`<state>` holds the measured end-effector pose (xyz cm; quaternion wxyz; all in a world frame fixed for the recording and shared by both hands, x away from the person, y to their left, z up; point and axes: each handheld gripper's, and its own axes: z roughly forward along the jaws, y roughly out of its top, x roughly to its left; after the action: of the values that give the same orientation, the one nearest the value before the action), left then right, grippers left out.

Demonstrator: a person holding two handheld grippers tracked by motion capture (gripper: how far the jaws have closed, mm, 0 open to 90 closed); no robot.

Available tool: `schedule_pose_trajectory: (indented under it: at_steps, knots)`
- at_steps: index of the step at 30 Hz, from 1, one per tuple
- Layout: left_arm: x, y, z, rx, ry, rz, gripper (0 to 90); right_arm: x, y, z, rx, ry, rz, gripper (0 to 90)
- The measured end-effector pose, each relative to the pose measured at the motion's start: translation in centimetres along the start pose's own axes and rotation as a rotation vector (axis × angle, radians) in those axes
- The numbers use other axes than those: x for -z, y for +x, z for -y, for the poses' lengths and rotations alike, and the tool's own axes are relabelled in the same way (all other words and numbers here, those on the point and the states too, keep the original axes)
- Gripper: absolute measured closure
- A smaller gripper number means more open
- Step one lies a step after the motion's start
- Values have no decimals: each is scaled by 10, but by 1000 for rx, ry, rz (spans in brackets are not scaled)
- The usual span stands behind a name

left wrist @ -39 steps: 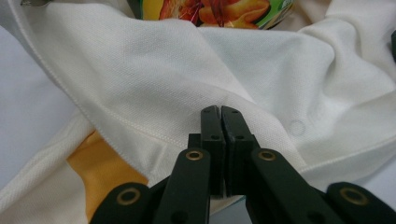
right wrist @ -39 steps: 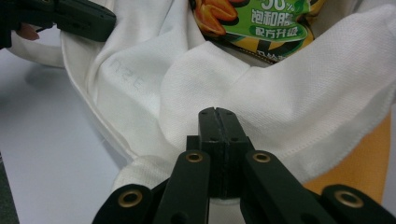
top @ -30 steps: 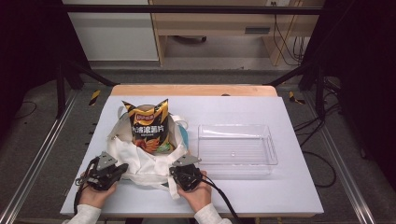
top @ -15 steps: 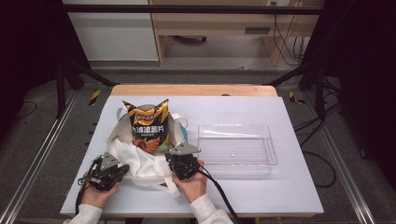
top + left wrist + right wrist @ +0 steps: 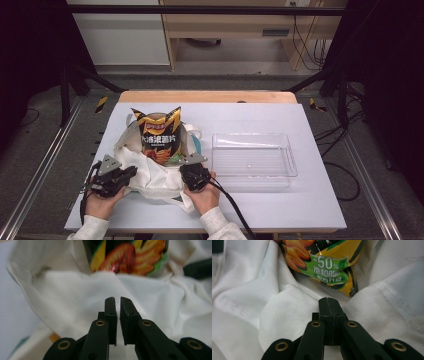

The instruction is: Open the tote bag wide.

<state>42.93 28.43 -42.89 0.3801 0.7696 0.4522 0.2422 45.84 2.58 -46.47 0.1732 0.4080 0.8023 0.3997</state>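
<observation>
At lower left of the high view, the left gripper (image 5: 131,172) and right gripper (image 5: 194,163) sit at the white cloth bag (image 5: 155,176), the chip packet (image 5: 157,135) upright inside. In the left gripper view, jaws just parting, nothing between them. In the right gripper view, jaws pressed together over cloth, packet above.
</observation>
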Motion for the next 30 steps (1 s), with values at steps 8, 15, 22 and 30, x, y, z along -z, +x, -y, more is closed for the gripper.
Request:
schedule_pose_trajectory:
  at_steps: [8,15,22,30]
  knots:
    - [-21,21,-5,25,24,-70,893,0,1,2,20,4,10,900]
    - [-28,36,12,80,132,-85,898,9,-3,6,-18,-35,47,900]
    - [-31,38,16,80,156,-83,900,13,-5,14,-21,-26,115,900]
    - [-31,39,19,82,144,-75,899,10,-2,23,-17,4,129,900]
